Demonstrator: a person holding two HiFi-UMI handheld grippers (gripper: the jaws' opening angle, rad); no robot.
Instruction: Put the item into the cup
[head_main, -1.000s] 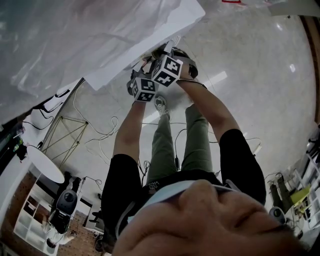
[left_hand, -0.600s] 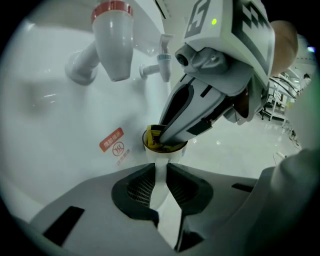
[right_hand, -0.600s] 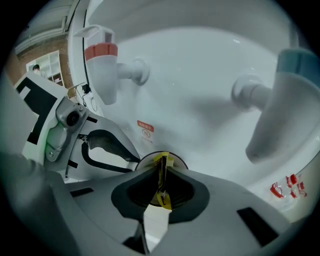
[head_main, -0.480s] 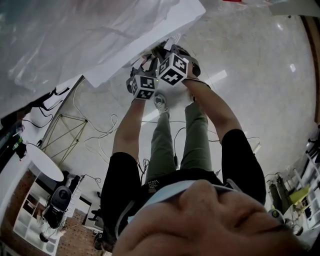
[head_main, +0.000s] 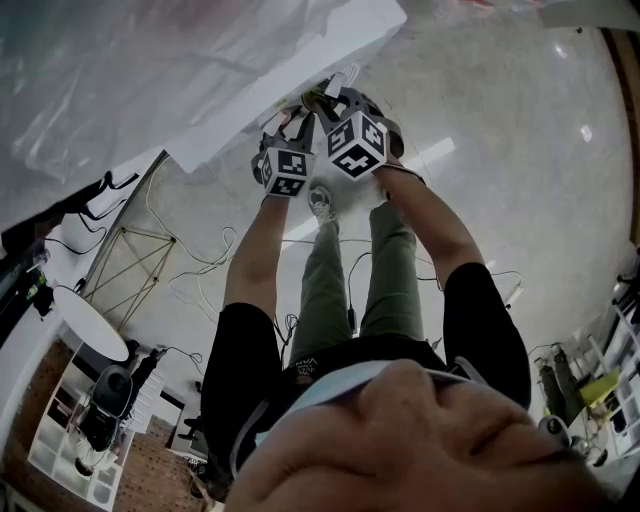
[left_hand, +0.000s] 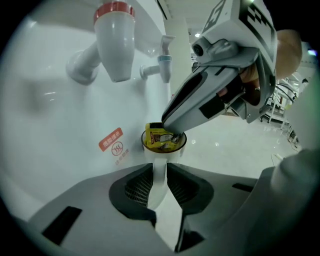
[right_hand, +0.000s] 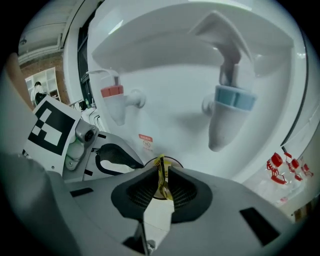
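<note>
Left tongs (left_hand: 159, 172) clamp cup (left_hand: 171, 151) — right tongs (right_hand: 163, 175) pinch packet (right_hand: 161, 163) inside.

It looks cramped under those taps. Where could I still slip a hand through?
Free: the white dispenser panel between the red tap and the blue tap; the open floor past the cup. Crowded: the cup's mouth, filled by the yellow packet and the right gripper.

Right gripper (right_hand: 161, 176) drifted right, away from left gripper (left_hand: 159, 170)

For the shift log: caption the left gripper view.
Left tool grips a white cup; right tool holds a yellow packet in its opening.
</note>
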